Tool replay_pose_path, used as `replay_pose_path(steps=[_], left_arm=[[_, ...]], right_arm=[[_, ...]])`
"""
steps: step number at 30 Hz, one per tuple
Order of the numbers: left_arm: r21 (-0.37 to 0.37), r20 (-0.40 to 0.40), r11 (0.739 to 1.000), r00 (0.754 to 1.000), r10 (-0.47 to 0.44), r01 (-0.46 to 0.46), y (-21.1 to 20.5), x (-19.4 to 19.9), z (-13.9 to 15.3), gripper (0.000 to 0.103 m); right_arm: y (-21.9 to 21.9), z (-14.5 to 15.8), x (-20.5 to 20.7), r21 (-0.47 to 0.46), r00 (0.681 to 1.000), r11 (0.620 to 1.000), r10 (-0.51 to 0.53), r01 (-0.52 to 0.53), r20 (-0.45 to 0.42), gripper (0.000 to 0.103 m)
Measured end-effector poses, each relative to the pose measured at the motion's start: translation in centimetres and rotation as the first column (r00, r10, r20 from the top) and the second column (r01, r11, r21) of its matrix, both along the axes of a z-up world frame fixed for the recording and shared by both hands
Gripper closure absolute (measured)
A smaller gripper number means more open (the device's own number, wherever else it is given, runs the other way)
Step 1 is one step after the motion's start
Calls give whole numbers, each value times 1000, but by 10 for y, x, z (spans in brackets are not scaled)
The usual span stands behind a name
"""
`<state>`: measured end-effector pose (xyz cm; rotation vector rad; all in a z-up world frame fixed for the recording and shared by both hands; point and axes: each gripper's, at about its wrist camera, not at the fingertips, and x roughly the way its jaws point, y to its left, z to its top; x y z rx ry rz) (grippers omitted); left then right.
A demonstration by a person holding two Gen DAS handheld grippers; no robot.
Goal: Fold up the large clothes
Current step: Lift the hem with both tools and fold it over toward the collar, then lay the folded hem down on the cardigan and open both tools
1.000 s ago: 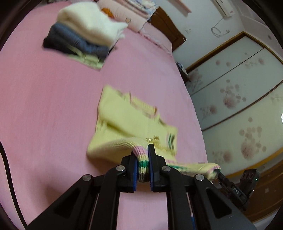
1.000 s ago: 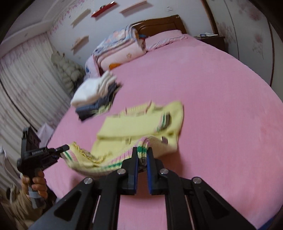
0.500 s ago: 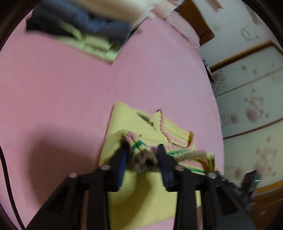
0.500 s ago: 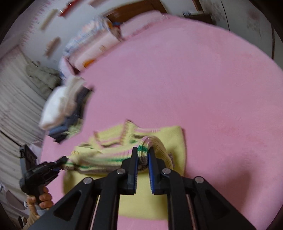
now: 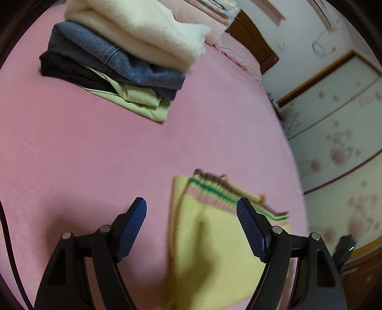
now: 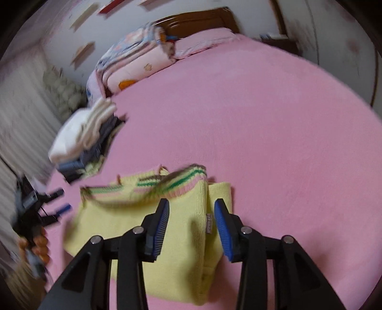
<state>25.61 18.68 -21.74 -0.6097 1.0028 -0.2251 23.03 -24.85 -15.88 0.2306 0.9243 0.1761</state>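
Observation:
A yellow knit sweater (image 5: 214,240) with a pink and green striped hem lies folded on the pink bed (image 5: 95,152). My left gripper (image 5: 191,212) is open and empty just above the sweater's left edge. In the right wrist view the sweater (image 6: 181,229) lies under my right gripper (image 6: 192,209), which is open and empty, its jaws either side of a side seam with a small label. The striped hem (image 6: 172,183) lies at the sweater's far edge. The left gripper also shows in the right wrist view (image 6: 51,202), held in a hand.
A stack of folded clothes (image 5: 124,54), white on blue denim on black and light green, sits on the bed beyond the sweater; it also shows in the right wrist view (image 6: 83,138). Folded quilts (image 6: 136,59) and a wooden headboard (image 6: 198,21) lie at the bed's head. Wardrobe doors (image 5: 334,143) stand at the right.
Both grippers were shut on the sweater's striped hem, carried it forward over the body and have opened. The hem now lies on the sweater, folded over.

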Motion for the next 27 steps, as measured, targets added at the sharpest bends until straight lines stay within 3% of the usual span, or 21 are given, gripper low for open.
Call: replay_pose_path(steps=[6,9,10,11,12,16,19,27], left_arm=[[89,-48,994,997,-60,64,-9,18,-18,29],[118,-65,989,995,-80,88,-18,29,-27,65],[118,-68,988,993,-92,100,-21,32,-28,80],[120,-65,987,993,-99,106,-24,33,-28,86],[143,-51,985,994,-95,101,-27,33,-26,87],[246,19,963,993,-118,109,-42,26,-10,90],[275,25,954,992,-127,115,-46,27,-9,90],[287,-15,953,995,-101,101,-45,34,-27,88]], right_arm=[[11,-19,21,-65,998,998,22,-26,-53,64],[15,-30,30,-45,997,999,27,-30,-77,64],[18,-33,31,-49,996,998,28,-32,-84,71],[21,-36,32,-51,995,998,38,-43,-92,79],[22,-37,31,-53,995,998,41,-46,-87,95],[22,-21,18,-108,1000,994,0,-1,-13,96],[14,-11,11,-124,999,991,-39,42,30,96],[18,-39,23,-157,996,987,-51,40,-69,95]])
